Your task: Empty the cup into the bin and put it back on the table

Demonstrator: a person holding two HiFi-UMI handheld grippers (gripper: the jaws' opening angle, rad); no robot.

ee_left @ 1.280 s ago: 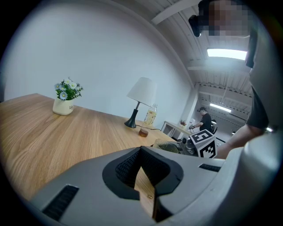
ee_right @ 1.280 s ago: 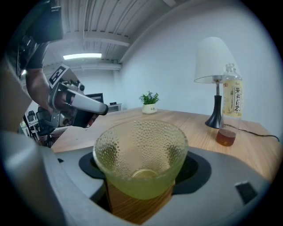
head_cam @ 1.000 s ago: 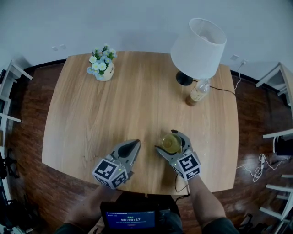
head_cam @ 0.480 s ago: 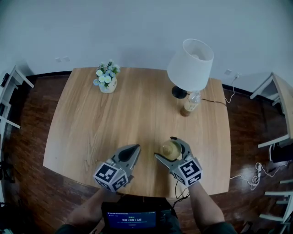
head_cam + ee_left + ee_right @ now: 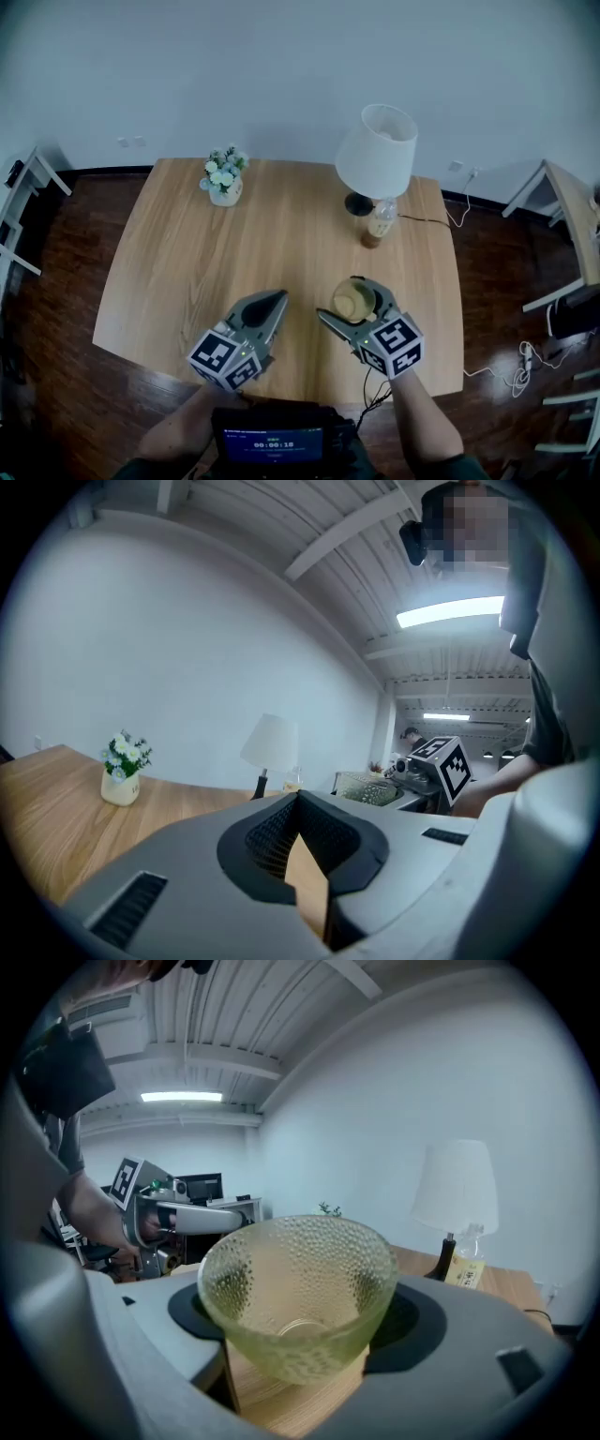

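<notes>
The cup [image 5: 354,300] is a yellow-green dimpled glass bowl shape near the table's front edge. My right gripper [image 5: 352,303] is shut on it, one jaw hugging each side. In the right gripper view the cup [image 5: 298,1279] fills the space between the jaws of the right gripper [image 5: 305,1312], and I can see through to its round base and the wood below. Whether it rests on the table or hangs just above it I cannot tell. My left gripper [image 5: 277,300] is beside it to the left, shut with nothing in it, and its tips [image 5: 298,803] meet. No bin is in view.
On the wooden table [image 5: 187,262] stand a white-shaded lamp [image 5: 377,155], a small bottle [image 5: 377,225] next to it, and a flower pot [image 5: 225,183] at the back left. A screen [image 5: 281,439] sits below the front edge. White furniture [image 5: 562,216] and floor cables are at right.
The head view has drawn back, so the table looks smaller and more wall shows. Both grippers keep their places and the cup stays between the right jaws.
</notes>
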